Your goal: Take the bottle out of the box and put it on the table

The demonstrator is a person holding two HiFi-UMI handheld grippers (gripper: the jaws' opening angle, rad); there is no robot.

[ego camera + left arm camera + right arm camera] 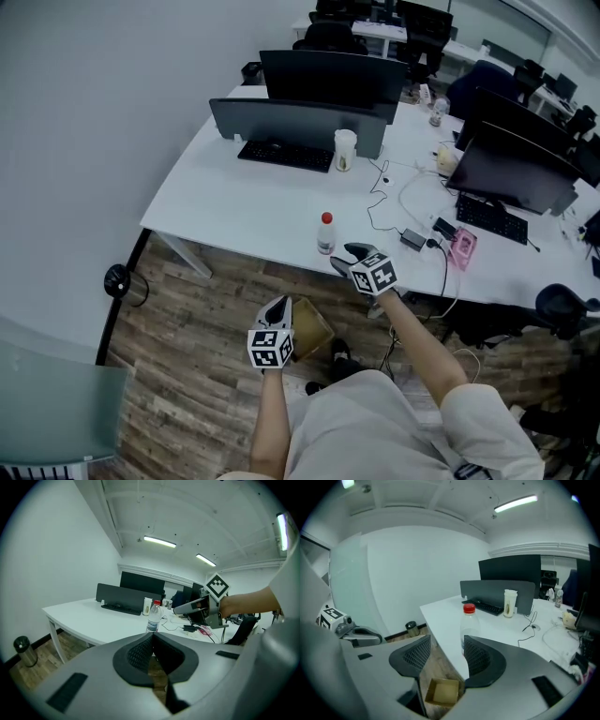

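Nearest: a person's torso in light clothing, both forearms reaching out.

Left gripper (278, 305): held over the wood floor (187, 375), short of the table. Its own view shows the jaws clenched, pads meeting at the tips, nothing between them.

Box (311, 328): brown cardboard, open top up, sitting on the floor just right of the left gripper and below the table's near edge.

Right gripper (349, 257): further out and to the right, at the near edge of the white table (244, 206). Jaws released and spread wide, pads clear of everything. In its own view the bottle stands beyond the gap, and the box shows low between the jaws.

Bottle (325, 233): clear plastic, red cap, upright on the table close to the near edge, just beyond the right gripper's tips, not touching them.

Right of the bottle: dark cables (384, 202) trailing over the tabletop.

Further back: a pale cup (345, 150) beside a black keyboard (286, 155), both in front of a dark monitor (298, 124).

Far left on the floor, by the wall: a small round black bin (117, 279).

Furthest: more desks, with monitors and chairs.
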